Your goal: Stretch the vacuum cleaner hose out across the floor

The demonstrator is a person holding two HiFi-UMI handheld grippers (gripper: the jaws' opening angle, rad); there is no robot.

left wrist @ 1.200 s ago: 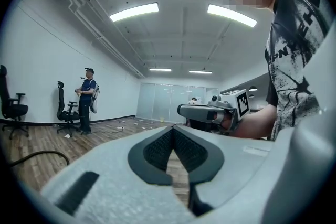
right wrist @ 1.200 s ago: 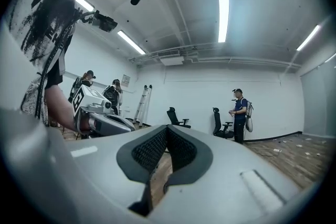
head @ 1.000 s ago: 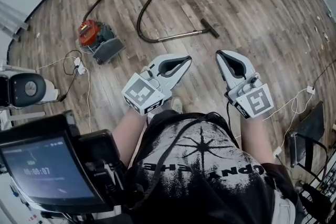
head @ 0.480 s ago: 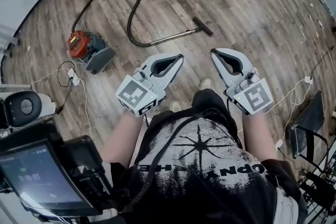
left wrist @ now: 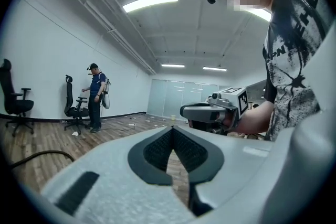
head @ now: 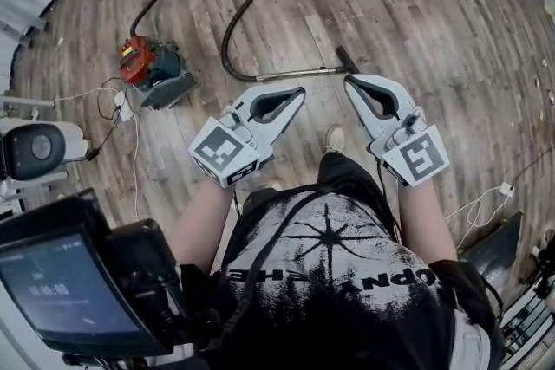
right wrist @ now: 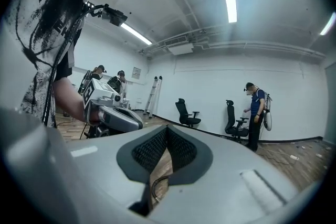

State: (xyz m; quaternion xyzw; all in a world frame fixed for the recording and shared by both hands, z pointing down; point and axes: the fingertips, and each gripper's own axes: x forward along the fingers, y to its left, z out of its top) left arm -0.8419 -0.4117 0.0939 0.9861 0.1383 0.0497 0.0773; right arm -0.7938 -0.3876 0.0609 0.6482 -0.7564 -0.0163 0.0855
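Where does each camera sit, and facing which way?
Head view: on the person's head, looking steeply down at brown wooden floor, red canister vacuum cleaner, black hose; shows torso, forearms, left gripper, right gripper.
Left gripper view: on the left gripper, facing level across the room; shows shut jaws, wearer's torso.
Right gripper view: on the right gripper, also level; shut jaws, torso.
Shared: both gripper views show a blue-shirted bystander beside black office chairs.
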